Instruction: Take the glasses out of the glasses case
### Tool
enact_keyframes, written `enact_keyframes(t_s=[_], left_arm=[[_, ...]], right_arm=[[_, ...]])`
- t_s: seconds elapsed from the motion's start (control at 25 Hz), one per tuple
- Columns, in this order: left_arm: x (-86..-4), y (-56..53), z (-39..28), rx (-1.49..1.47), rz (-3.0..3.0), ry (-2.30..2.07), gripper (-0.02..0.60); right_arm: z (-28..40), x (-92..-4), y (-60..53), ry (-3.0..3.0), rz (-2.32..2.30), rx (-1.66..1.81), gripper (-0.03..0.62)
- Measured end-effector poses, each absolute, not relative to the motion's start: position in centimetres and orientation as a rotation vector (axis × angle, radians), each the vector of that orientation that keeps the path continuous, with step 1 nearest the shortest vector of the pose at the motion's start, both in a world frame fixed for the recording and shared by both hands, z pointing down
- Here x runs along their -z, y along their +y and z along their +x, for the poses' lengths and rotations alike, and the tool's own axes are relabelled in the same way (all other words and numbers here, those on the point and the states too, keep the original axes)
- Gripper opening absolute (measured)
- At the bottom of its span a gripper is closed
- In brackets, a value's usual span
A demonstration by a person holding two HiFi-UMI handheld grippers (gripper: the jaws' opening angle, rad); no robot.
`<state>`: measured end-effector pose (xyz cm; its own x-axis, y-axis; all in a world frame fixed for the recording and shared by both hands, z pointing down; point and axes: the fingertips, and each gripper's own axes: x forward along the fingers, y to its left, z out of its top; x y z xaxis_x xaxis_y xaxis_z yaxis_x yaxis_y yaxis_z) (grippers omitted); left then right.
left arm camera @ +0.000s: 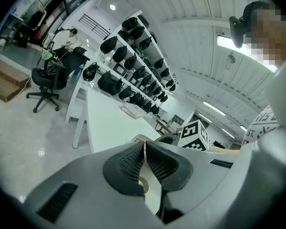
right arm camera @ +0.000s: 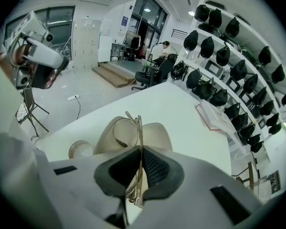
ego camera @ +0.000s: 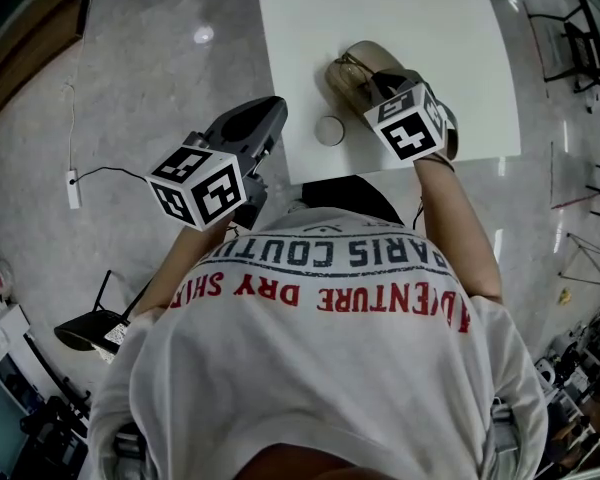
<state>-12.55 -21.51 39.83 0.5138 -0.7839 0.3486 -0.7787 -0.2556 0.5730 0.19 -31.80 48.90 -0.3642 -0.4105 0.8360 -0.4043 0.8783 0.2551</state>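
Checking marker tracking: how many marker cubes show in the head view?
2. One marker cube rides the left gripper beside the table; the other rides the right gripper above the glasses case.

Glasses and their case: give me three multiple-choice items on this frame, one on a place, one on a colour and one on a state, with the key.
1. Where are the glasses?
A) on the floor
B) between the right gripper's tongs
C) on a chair

2. What colour is the open glasses case?
A) black
B) beige
C) red

3. How do the left gripper's tongs stand?
A) shut, with nothing between them
B) wide open
C) shut on the case

Key:
1 B, since the right gripper view shows the frame pinched in the tongs.
2 B, since the shell looks beige in both the head view and the right gripper view.
3 A, since the left gripper view shows the tongs together and empty.
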Motion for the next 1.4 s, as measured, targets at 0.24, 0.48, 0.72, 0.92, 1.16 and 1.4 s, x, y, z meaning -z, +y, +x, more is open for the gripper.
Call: enact_keyframes(t_s=[0.24, 0.48, 0.72, 0.92, 1.16, 1.4], left_arm=[[-38.3, -20.2, -12.1, 0.025, 2.087, -1.276, 0.035], [-36.5, -18.7, -11.3, 0.028, 2.144, -1.265, 0.035], [-34.7, -16.9, -10.1, 0.033, 2.209, -1.236, 0.035], [-33.2, -14.7, -9.2, 0.015, 2.270, -1.213, 0.035], [-32.0, -13.0, -8.0, 0.001, 2.330, -1.142, 0.035], [-31.6, -11.7, -6.5, -0.013, 2.371, -1.064, 0.035]], right_arm=[[0.5, -46.0, -30.6, -2.055, 0.657, 0.009, 0.034], [1.0, -41.8, -28.1, -2.157, 0.721, -0.014, 0.034], [1.4, -37.5, -24.2, -2.282, 0.761, -0.027, 0.034], [2.0, -34.8, -20.2, -2.386, 0.810, -0.085, 0.034], [2.5, -32.6, -16.6, -2.555, 0.853, -0.258, 0.034], [3.6, -31.6, -13.9, -2.650, 0.891, -0.284, 0.034]])
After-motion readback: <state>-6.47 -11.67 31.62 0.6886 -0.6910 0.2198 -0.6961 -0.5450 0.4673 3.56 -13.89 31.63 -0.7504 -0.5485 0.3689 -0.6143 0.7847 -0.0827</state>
